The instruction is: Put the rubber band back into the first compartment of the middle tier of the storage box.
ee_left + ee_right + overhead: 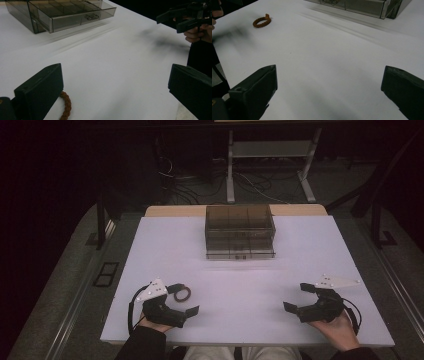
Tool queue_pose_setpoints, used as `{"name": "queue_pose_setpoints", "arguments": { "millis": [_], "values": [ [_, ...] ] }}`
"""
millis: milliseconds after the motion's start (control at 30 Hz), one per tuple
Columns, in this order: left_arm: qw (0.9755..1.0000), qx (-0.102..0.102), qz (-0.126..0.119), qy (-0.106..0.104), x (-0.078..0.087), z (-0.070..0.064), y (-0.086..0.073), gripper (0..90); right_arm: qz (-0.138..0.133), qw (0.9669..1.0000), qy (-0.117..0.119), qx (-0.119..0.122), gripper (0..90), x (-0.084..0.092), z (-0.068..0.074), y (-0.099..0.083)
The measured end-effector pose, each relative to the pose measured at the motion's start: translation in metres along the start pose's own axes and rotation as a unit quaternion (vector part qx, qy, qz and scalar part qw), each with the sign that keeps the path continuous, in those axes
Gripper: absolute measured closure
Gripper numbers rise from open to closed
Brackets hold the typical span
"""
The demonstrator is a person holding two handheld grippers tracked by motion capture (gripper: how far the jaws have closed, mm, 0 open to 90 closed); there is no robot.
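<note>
Left tongs (186, 300) gaping beside braided ring (182, 294), hand low

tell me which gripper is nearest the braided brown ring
The left gripper: the braided brown ring lies right beside its far jaw, while the right gripper sits across the table.

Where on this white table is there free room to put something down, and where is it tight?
The widest bare patch is the middle of the table, between the smoky drawer box at the far edge and the two grippers near the person. Both strips beside the box are bare too. It is tight only at the left gripper, where a brown braided ring lies between its open jaws.
</note>
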State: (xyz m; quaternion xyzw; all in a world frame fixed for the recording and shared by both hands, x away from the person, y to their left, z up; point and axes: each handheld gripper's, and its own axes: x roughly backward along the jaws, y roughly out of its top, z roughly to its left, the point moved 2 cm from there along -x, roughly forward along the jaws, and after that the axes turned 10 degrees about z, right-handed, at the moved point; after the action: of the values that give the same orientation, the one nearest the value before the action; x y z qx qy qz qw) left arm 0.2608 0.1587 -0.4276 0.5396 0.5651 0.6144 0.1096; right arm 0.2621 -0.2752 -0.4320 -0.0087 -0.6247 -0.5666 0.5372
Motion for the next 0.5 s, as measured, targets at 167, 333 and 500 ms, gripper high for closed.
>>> {"name": "queue_pose_setpoints", "arguments": {
  "millis": [167,333,500],
  "values": [
    [1.0,-0.001,0.001,-0.001,-0.0005,-0.0001,0.0,0.0,0.0,1.0,-0.003,0.0,0.0,0.0002,0.0001,-0.0002],
    [1.0,-0.003,0.002,-0.002,-0.0007,0.0,0.0003,0.0,0.0,1.0,-0.003,0.001,0.0,0.0006,0.0001,-0.0003],
    [1.0,-0.001,0.0,-0.001,0.0004,0.0004,0.0004,0.0,0.002,1.0,-0.002,0.001,0.0,0.0009,0.0007,-0.0003]
  ]
}}
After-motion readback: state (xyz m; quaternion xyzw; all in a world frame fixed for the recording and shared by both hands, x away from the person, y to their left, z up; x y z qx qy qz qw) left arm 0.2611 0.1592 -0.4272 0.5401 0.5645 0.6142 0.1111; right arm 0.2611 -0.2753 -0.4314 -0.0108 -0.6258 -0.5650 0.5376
